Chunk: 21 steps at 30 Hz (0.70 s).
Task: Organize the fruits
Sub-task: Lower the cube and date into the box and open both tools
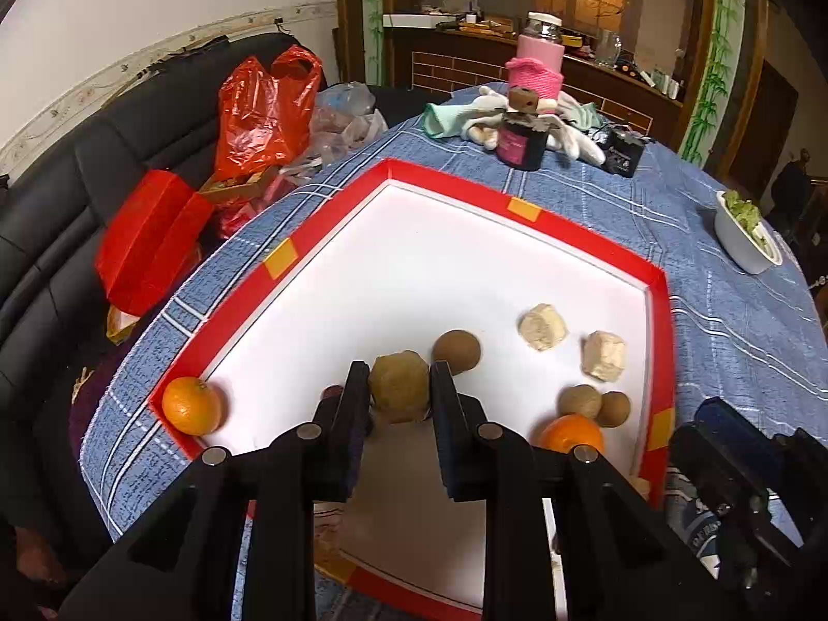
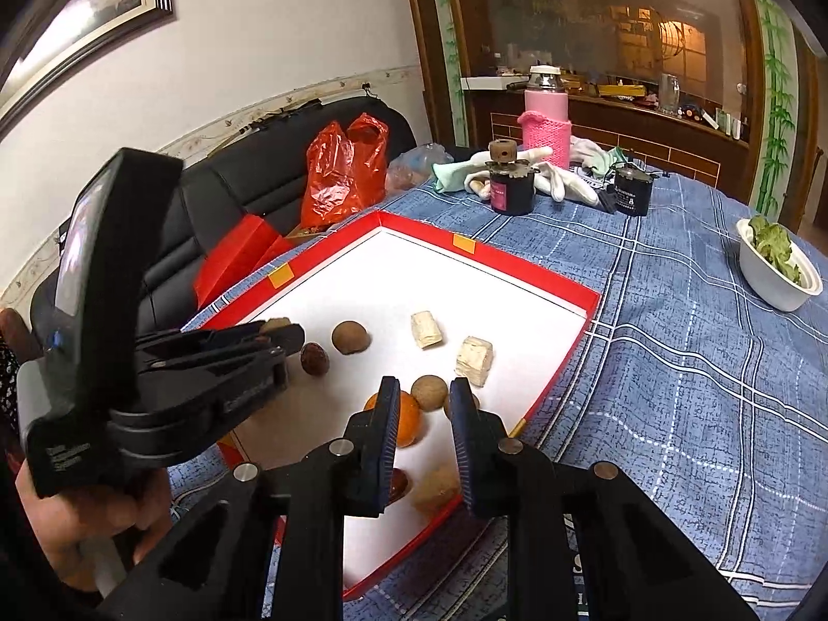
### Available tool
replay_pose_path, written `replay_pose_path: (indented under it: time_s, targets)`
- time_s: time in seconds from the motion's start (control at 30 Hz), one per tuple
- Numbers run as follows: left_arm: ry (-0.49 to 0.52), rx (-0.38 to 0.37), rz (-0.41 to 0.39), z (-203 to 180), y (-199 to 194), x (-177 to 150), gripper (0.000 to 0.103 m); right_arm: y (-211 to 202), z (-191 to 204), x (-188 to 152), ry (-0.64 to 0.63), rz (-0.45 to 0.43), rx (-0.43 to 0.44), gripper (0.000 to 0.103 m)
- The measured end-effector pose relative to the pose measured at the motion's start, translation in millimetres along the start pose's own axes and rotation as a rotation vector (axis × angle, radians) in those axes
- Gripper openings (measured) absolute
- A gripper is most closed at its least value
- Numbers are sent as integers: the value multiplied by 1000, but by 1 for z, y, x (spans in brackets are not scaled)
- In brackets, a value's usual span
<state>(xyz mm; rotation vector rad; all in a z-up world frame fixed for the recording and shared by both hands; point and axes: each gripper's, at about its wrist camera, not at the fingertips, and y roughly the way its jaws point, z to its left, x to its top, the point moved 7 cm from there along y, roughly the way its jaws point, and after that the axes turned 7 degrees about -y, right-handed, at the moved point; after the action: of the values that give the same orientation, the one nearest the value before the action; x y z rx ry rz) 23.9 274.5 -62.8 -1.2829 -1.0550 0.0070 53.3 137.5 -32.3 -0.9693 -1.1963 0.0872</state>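
Across the blue checked cloth lies a flat red tray (image 1: 657, 321) with a smooth white floor. Near its front edge the left gripper (image 1: 398, 388) clamps a rough, faceted greenish-brown fruit (image 1: 398, 385). Beside that fruit sit a round brown ball (image 1: 456, 351) and two pale chalky lumps (image 1: 542, 326). The right gripper (image 2: 423, 409) stands narrow, probably empty, over a glossy orange (image 2: 409, 422).

A shallow red-rimmed cardboard tray (image 1: 657, 310) sits on the blue checked tablecloth (image 1: 724, 321), fruits inside; a white bowl of greens (image 1: 745, 243) lies right, a pink-sleeved flask (image 1: 538, 62) behind.
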Motion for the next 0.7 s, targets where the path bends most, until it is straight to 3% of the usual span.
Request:
replay_pose_path:
  time_s: [0.43, 0.5, 0.53, 0.6, 0.67, 0.7]
  targets:
    - [-17, 29, 51, -2, 15, -1, 21, 24, -5, 3, 25, 45, 4, 23]
    - [-26, 25, 63, -1, 17, -2, 27, 29, -5, 6, 28, 48, 0, 23]
    - [-25, 22, 72, -1, 18, -3, 41, 30, -5, 6, 30, 50, -1, 23]
    - [-42, 29, 62, 4, 17, -1, 51, 33, -6, 7, 38, 55, -14, 45]
    - [-68, 46, 60, 11, 15, 0, 67, 32, -10, 7, 51, 46, -27, 58]
    - [-72, 47, 60, 12, 14, 1, 69, 32, -11, 7, 58, 42, -26, 66]
